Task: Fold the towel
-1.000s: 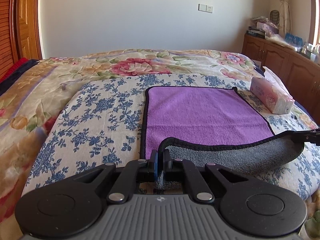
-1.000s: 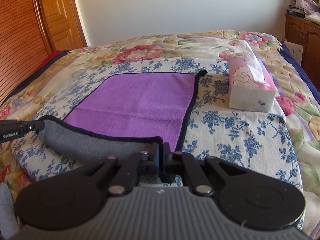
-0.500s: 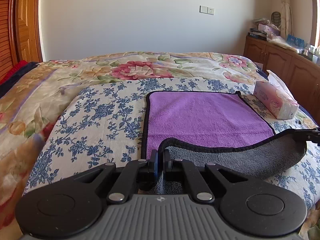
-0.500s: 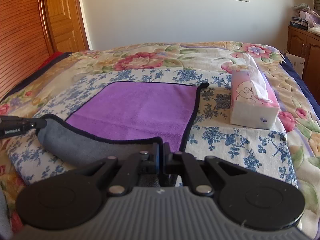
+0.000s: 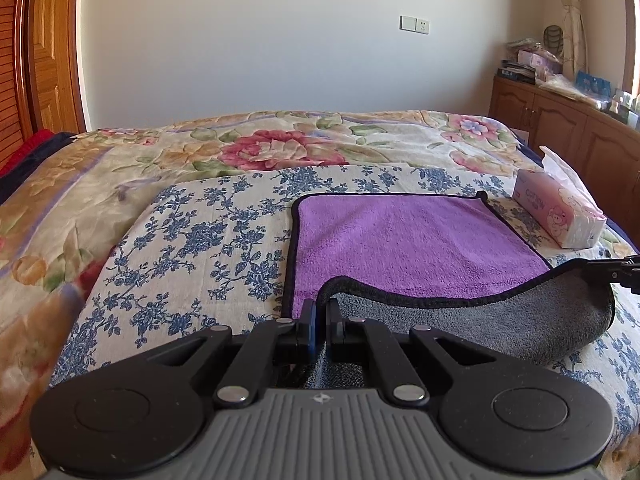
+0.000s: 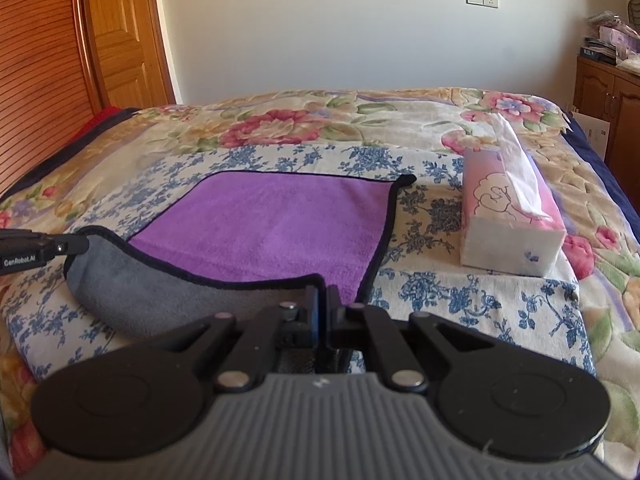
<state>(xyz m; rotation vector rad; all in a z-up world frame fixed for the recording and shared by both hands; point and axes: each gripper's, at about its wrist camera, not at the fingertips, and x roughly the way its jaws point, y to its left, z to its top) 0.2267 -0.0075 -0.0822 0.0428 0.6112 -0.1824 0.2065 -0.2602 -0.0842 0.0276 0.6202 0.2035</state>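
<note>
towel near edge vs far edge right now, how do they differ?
The near edge of the towel is lifted off the bed, a corner pinched in the left gripper and the right gripper; the far edge lies flat. The near edge sags and shows the grey underside; the far edge runs straight, purple side up. Both carry black trim.

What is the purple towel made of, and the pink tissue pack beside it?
The towel looks like soft, fuzzy microfibre cloth: fluffy purple top, grey underside, stitched black edging. The tissue pack looks wrapped in thin, slightly shiny plastic film, with soft white paper tissue poking from the top.
</note>
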